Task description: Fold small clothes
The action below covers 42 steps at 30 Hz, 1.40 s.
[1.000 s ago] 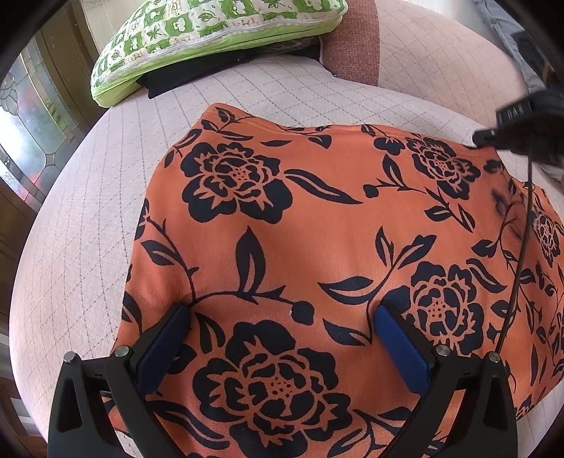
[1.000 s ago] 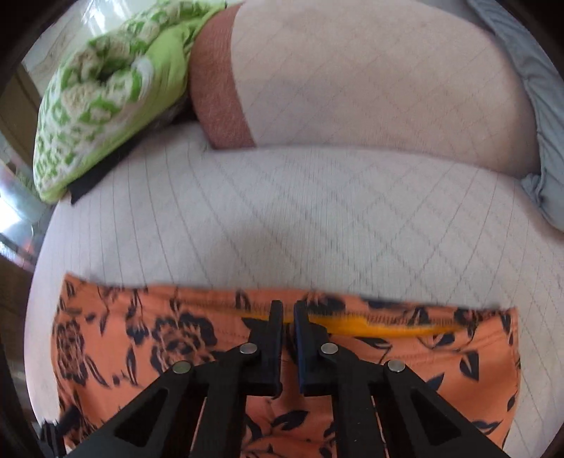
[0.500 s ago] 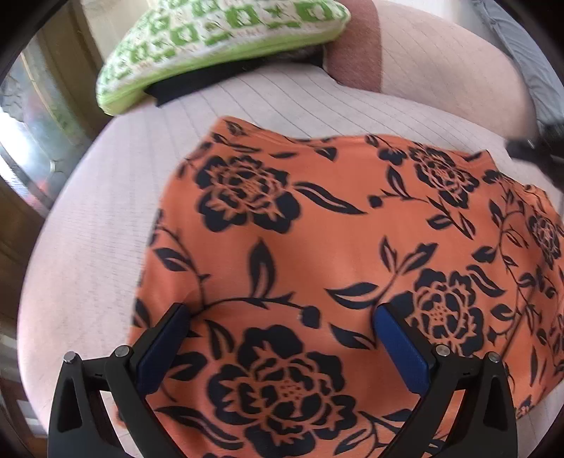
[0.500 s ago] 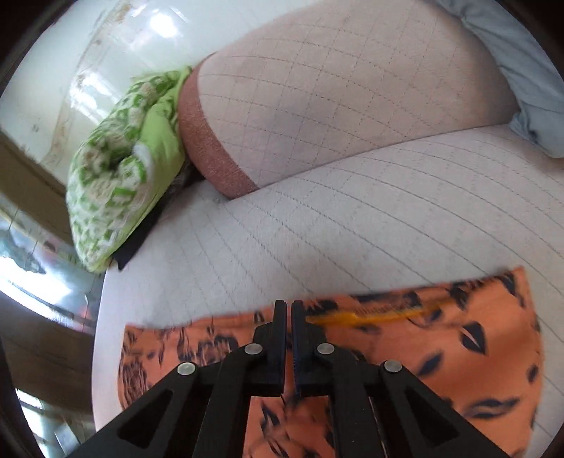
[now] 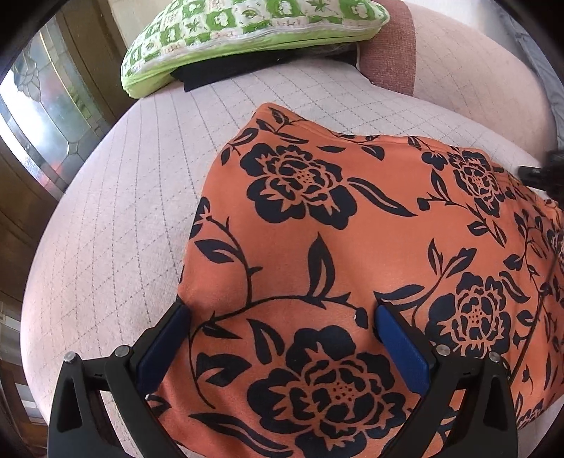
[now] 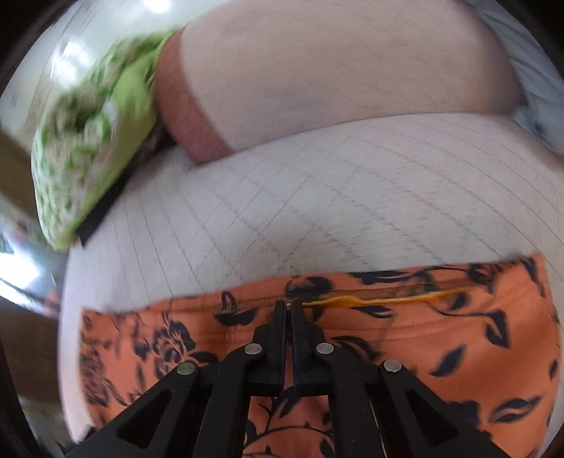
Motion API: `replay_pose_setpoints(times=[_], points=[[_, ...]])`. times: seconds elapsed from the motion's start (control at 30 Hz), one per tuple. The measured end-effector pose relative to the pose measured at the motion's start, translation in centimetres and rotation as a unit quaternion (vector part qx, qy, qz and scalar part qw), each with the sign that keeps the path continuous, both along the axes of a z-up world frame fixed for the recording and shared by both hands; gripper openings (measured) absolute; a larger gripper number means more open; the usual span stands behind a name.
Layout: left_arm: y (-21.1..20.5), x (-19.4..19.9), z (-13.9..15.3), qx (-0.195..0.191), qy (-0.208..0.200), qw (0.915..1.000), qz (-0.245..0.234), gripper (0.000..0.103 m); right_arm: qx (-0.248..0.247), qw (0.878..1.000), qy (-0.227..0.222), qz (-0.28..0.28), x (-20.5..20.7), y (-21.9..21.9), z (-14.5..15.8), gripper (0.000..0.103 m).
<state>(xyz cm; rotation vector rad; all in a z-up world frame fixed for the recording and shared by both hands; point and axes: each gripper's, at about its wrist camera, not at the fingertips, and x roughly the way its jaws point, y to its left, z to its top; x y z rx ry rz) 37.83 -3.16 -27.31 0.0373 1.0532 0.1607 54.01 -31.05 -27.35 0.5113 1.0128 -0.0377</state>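
**Orange floral garment spread between wide-set blue pads**

An orange garment printed with black flowers and leaves (image 5: 352, 246) lies spread on a pale quilted cushion with a stitched grid (image 5: 116, 229). The left gripper (image 5: 282, 317) stands with its blue-padded fingers (image 5: 398, 341) far apart, cloth lying between them. Behind, a green-and-white patterned pillow (image 5: 246, 31) rests on a folded black cloth (image 5: 225, 72).

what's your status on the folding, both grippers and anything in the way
Left hand-held gripper open over the garment. Right hand-held gripper shut at its hem, grip unclear. Garment spread on the cushion. Pillow at the back, clear of it.
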Motion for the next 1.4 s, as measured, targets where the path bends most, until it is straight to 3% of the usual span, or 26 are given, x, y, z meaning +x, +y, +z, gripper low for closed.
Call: replay_pose_setpoints(times=[0.13,0.23,0.27,0.3,0.37,0.47,0.57,0.67,0.8,0.87,0.97,1.07,1.13,1.2,1.27,1.4], points=[[-0.1,-0.4,0.2,0.001,0.002,1.0,0.005,0.103,-0.028,0.999,0.008,-0.036,-3.4,-3.6,0.7,0.004],[0.0,-0.7,0.3,0.001,0.003,1.0,0.007,0.103,-0.051,0.995,0.064,-0.063,-5.9,-6.2,-1.6,0.004],[0.3,-0.8,0.3,-0.001,0.004,1.0,0.008,0.103,-0.041,0.995,0.064,-0.065,-6.6,-6.9,-2.2,0.004],[0.7,-0.9,0.3,-0.003,0.005,0.9999,0.011,0.103,-0.014,0.997,0.033,-0.063,-7.8,-7.7,-2.2,0.004],[2.0,-1.1,0.3,-0.02,0.01,0.9995,0.023,0.103,0.004,0.997,0.022,-0.079,-9.8,-8.9,-1.7,0.004],[4.4,-1.5,-0.1,-0.076,0.026,0.9959,0.041,0.103,0.01,0.994,0.008,-0.108,-13.2,-9.2,0.0,0.004],[5.4,-2.1,0.0,-0.1,0.033,0.993,0.053,0.103,0.0,0.998,-0.019,-0.063,-16.6,-6.9,1.8,0.005],[5.1,-2.8,0.9,-0.086,0.025,0.9945,0.053,0.103,-0.003,0.999,-0.012,-0.043,-20.0,-4.0,1.9,0.005],[3.0,-3.7,1.5,-0.036,0.014,0.9991,0.016,0.103,0.033,0.998,0.032,-0.051,-24.3,-2.7,-1.3,0.006],[2.2,-3.8,0.9,-0.02,0.028,0.9994,0.001,0.103,0.034,0.998,0.009,-0.059,-25.9,-3.0,-1.4,0.006],[2.9,-3.8,0.8,-0.022,0.03,0.9993,0.003,0.103,0.056,0.996,0.039,-0.051,-25.7,-3.7,-0.8,0.005],[5.1,-3.5,1.1,-0.036,0.022,0.9981,0.046,0.103,0.08,0.996,-0.002,-0.05,-25.6,-4.2,0.2,0.006],[6.3,-3.5,1.3,-0.068,0.021,0.9951,0.068,0.103,0.085,0.995,-0.013,-0.042,-25.2,-3.9,0.3,0.005],[6.5,-3.8,1.6,-0.071,0.019,0.9941,0.08,0.103,0.104,0.994,-0.017,-0.025,-24.3,-2.7,0.1,0.007],[5.3,-4.1,2.2,-0.055,0.003,0.9965,0.063,0.103,0.097,0.995,-0.017,-0.01,-23.2,-1.2,-0.1,0.007],[0.5,-5.6,3.7,-0.012,-0.041,0.9989,-0.02,0.103,0.087,0.996,0.003,0.031,-20.7,2.7,-1.6,0.007]])
